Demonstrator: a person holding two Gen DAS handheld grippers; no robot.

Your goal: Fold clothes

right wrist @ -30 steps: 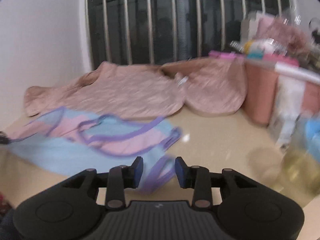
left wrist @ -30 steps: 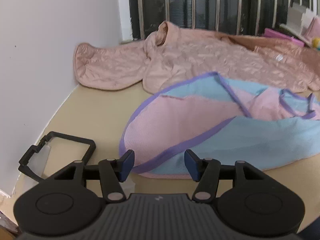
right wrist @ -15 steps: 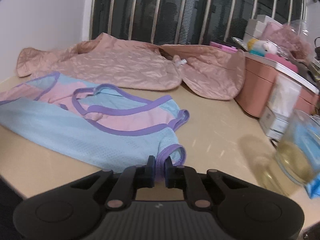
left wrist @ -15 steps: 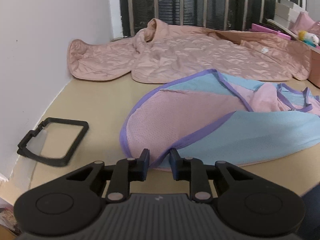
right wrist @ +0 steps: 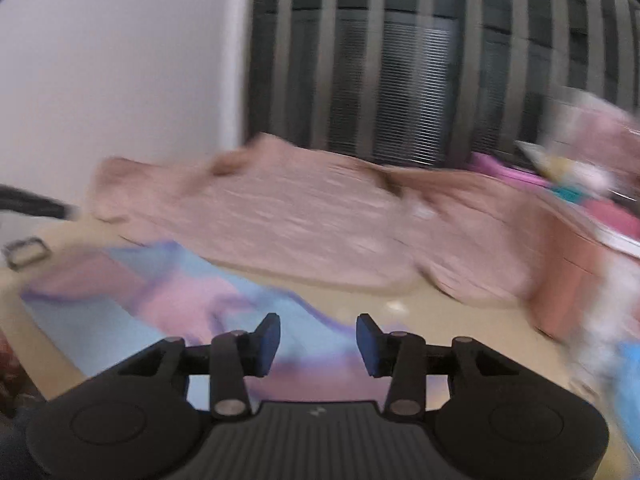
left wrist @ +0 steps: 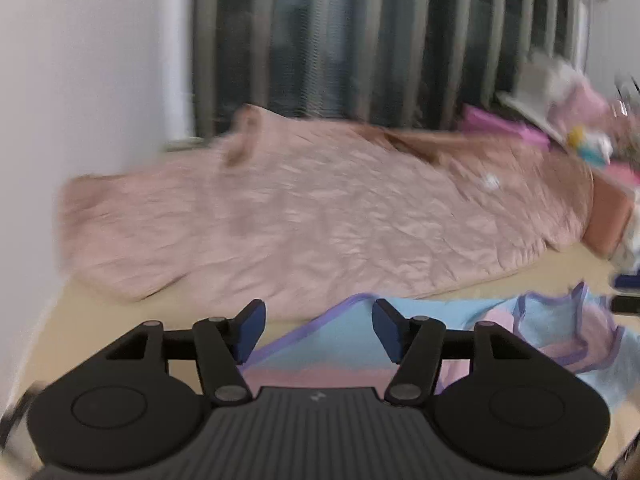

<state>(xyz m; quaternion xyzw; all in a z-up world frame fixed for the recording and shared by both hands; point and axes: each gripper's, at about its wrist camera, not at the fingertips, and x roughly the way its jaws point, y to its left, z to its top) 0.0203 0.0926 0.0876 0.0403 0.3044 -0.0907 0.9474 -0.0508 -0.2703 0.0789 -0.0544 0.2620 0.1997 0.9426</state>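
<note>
Left gripper (left wrist: 318,330): black two-finger tool with blue pads, jaws spread wide and gripping nothing. Between and beyond them lies the near edge of a light-blue and pink mesh garment with purple trim (left wrist: 344,344), flat on the beige tabletop (left wrist: 100,312). Whether the pads touch the cloth cannot be told — the view is blurred by motion.

Right gripper (right wrist: 318,344): same build, jaws likewise well apart and empty. The mesh garment (right wrist: 192,300) spreads under and ahead of them, reaching toward the left of that view, its purple border curving across the gap between the pads.

Beyond the mesh garment, in both views, a large pale-pink quilted jacket (left wrist: 320,216) lies spread along the back of the tabletop, its collar toward the left and a small white label near its right side. The two garments lie close; from the left wrist view the blue edge reaches just beside the jacket's hem.

Behind the jacket stand grey vertical window bars (right wrist: 400,60) before a dark pane, with a white wall (left wrist: 80,80) on the left. To the right, a salmon-pink box (right wrist: 568,280) stands just beside the jacket, with blurred pink and white clutter above it. At the far left of the right wrist view, a small dark rectangular frame (right wrist: 26,252) rests on the tabletop.
</note>
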